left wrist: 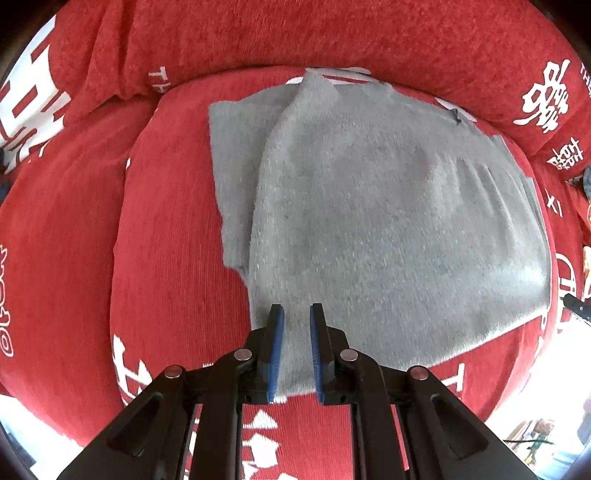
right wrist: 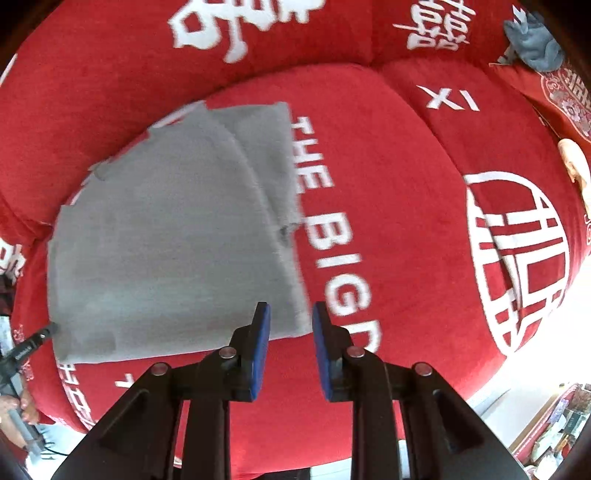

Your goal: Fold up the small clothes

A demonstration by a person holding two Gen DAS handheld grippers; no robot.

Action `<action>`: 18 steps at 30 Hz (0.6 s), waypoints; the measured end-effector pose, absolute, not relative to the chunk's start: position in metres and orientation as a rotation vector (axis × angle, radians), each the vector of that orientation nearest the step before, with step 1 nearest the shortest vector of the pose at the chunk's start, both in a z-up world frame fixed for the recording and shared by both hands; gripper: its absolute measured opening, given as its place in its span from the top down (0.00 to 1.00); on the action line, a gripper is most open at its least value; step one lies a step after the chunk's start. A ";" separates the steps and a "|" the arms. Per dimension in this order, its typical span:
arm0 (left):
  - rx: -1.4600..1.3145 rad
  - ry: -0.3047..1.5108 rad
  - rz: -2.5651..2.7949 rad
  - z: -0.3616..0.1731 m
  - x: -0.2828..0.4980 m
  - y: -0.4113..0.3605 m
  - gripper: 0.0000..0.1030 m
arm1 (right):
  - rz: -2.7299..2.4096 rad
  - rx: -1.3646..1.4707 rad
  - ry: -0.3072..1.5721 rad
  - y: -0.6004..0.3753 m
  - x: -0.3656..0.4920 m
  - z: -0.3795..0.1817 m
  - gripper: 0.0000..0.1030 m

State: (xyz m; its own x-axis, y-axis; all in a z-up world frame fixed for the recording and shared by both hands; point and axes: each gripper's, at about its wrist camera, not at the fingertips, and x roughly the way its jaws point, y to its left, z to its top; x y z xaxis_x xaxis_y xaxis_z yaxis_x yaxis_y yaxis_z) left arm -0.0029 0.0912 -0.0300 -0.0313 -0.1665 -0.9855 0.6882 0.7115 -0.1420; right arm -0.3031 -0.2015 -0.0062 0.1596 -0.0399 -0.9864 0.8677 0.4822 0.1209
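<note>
A small grey knit garment (left wrist: 388,221) lies flat on a red sofa seat cushion (left wrist: 173,240), one sleeve folded in along its left side. My left gripper (left wrist: 296,314) is open, its blue pads straddling the garment's near left edge, holding nothing. In the right wrist view the same garment (right wrist: 166,240) lies on the cushion (right wrist: 406,240), a sleeve lying along its right side. My right gripper (right wrist: 291,312) is open and empty, just above the garment's near right corner. The left gripper's tip (right wrist: 40,338) shows at the garment's left edge.
The sofa cover is red with white lettering (right wrist: 332,236) and a round emblem (right wrist: 517,258). The backrest (left wrist: 332,33) rises behind the garment. A grey cloth (right wrist: 535,44) lies at the far right of the sofa. Cluttered floor items (right wrist: 557,428) sit beyond the cushion's front edge.
</note>
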 end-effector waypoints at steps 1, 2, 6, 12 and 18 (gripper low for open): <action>0.458 1.452 -0.724 -0.029 -0.004 0.092 0.85 | -0.762 0.856 1.243 -0.196 -0.298 -0.006 0.75; 0.458 1.452 -0.722 -0.028 -0.005 0.092 0.85 | -0.746 0.857 1.245 -0.190 -0.292 -0.006 0.74; 0.472 1.464 -0.724 -0.027 -0.009 0.096 0.85 | -0.669 0.846 1.260 -0.161 -0.263 -0.012 0.73; 0.486 1.467 -0.708 -0.028 -0.009 0.107 0.85 | -0.565 0.868 1.289 -0.129 -0.230 -0.022 0.71; 0.485 1.430 -0.644 -0.024 -0.004 0.120 0.00 | -0.503 0.904 1.307 -0.108 -0.206 -0.031 0.69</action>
